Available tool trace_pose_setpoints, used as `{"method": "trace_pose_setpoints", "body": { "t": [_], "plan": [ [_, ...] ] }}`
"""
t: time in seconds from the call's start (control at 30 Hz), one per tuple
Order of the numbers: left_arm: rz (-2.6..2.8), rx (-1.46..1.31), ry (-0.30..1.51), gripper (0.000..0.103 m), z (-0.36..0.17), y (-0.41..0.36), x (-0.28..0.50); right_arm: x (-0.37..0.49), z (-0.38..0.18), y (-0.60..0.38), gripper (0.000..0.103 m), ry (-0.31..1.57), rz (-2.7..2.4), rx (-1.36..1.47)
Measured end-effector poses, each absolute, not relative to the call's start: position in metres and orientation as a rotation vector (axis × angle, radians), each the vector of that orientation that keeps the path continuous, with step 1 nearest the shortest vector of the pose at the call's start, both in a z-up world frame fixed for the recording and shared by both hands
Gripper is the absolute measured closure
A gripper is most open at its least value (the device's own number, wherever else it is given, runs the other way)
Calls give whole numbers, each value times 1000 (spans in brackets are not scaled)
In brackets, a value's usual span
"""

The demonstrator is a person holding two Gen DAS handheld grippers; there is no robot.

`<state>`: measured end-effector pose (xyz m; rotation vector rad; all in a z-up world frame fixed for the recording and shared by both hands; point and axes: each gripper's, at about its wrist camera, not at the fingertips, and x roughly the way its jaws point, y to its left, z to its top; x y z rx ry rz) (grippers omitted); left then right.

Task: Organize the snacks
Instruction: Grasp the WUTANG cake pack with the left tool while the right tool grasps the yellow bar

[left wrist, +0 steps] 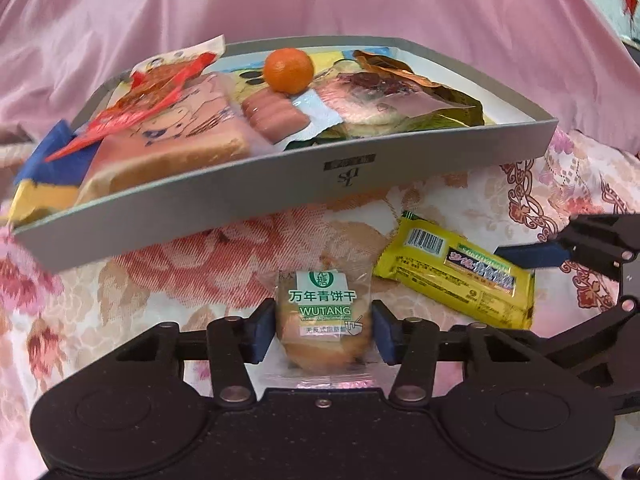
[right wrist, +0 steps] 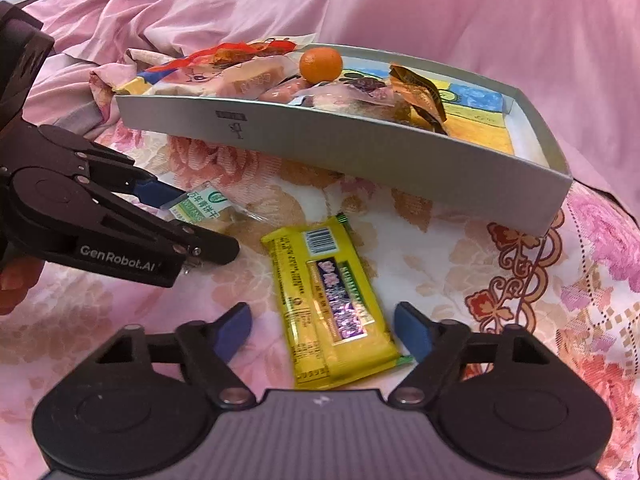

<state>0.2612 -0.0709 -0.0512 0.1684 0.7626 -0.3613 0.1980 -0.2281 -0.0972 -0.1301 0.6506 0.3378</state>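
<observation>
A flowered pink bedspread (right wrist: 460,248) covers the bed, plain pink sheet (right wrist: 440,12) bunched behind the grey snack box (right wrist: 360,148). The left tongs (left wrist: 324,330) are clenched on a clear-wrapped biscuit packet (left wrist: 324,312); just beside it, the right tongs (right wrist: 322,332) stand released around a yellow snack bar (right wrist: 328,304)

left wrist: close, angled down at tray (left wrist: 280,188) | right wrist: same, from right | shared: tray, floral cloth (right wrist: 460,264)
</observation>
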Motion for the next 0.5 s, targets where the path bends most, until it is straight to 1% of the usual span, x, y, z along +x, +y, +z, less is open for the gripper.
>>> {"method": "trace_pose_setpoints", "body": {
  "t": [0.03,0.07,0.13,0.17,0.33,0.5],
  "plan": [
    [-359,158,767,52,-51,-68,259,197,-97,-227,33,655,338,-129],
    [-355,150,771,52,-50,-66,256,196,-96,-226,35,661,339,-128],
    [-346,135,783,52,-50,-59,249,195,-94,-222,47,674,337,-121],
    [-341,126,790,52,-49,-55,245,193,-93,-220,49,681,333,-115],
    [-315,81,827,52,-50,-25,212,176,-92,-210,50,705,312,-106],
    [-301,56,851,52,-48,-1,173,138,-89,-203,50,732,343,-69]
  ]
}}
